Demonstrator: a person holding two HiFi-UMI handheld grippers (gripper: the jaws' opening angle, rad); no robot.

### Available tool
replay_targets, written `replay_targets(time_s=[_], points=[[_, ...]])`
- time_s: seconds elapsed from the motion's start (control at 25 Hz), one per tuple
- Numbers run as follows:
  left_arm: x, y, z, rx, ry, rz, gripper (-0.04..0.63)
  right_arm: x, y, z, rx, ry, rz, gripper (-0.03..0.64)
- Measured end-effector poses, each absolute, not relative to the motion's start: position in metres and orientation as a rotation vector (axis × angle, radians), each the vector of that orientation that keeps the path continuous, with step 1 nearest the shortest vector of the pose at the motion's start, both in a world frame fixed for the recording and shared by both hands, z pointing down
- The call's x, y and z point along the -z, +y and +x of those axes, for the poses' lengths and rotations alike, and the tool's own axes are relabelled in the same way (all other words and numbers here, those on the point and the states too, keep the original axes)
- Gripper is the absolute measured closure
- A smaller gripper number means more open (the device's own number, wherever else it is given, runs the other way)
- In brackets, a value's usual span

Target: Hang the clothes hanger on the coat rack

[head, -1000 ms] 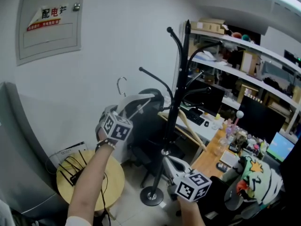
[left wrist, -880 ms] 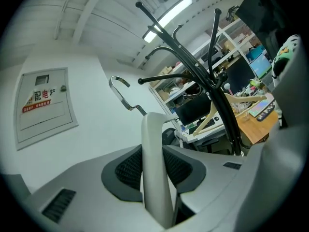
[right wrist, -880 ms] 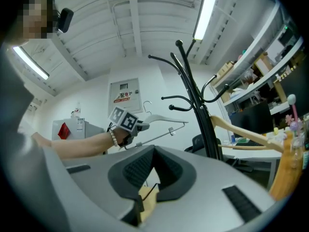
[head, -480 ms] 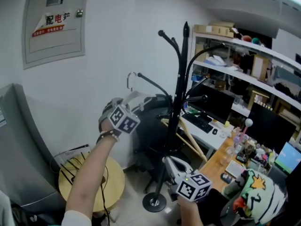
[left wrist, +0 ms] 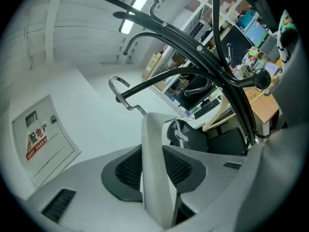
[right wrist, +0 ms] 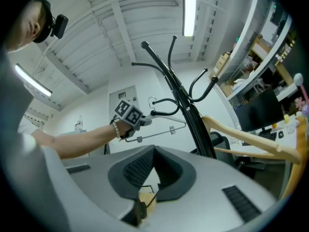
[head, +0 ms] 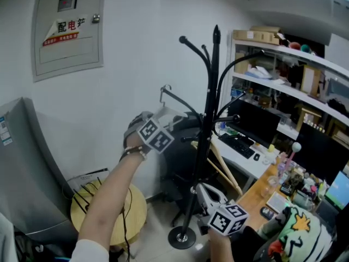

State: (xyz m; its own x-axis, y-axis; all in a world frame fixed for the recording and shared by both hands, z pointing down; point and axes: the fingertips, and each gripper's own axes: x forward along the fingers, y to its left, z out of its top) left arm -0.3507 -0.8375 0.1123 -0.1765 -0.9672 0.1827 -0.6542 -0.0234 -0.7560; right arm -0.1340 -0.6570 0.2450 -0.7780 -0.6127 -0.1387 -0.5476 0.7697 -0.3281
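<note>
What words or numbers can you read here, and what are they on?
"配电" plus a third character too blurred to read: label on the grey wall box.
Red strip below it: too small to read.
Sticker on the grey cabinet: too small to read.

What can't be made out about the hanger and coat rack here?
- Head view: the hanger is mostly hidden behind the left gripper.
- All views: whether its hook touches a coat rack arm; they overlap and are too small.
- Left gripper view: the rack base is hidden by the gripper's body.
</note>
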Motion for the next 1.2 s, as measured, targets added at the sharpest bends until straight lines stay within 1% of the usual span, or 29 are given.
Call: replay_targets(time_s=[0.36,1.2], points=[[-0.139,-0.848,-0.325,1.105,1.799,-1.703,0.472,-0.247,-0.661,-0.125,0.408,2.721,-0.917,0.608],[-0.190,-0.840,-0.264,1.104,1.668,-1.742,0.472,-0.261,-0.649,-0.102,0.463,2.671,-0.953,0.609]])
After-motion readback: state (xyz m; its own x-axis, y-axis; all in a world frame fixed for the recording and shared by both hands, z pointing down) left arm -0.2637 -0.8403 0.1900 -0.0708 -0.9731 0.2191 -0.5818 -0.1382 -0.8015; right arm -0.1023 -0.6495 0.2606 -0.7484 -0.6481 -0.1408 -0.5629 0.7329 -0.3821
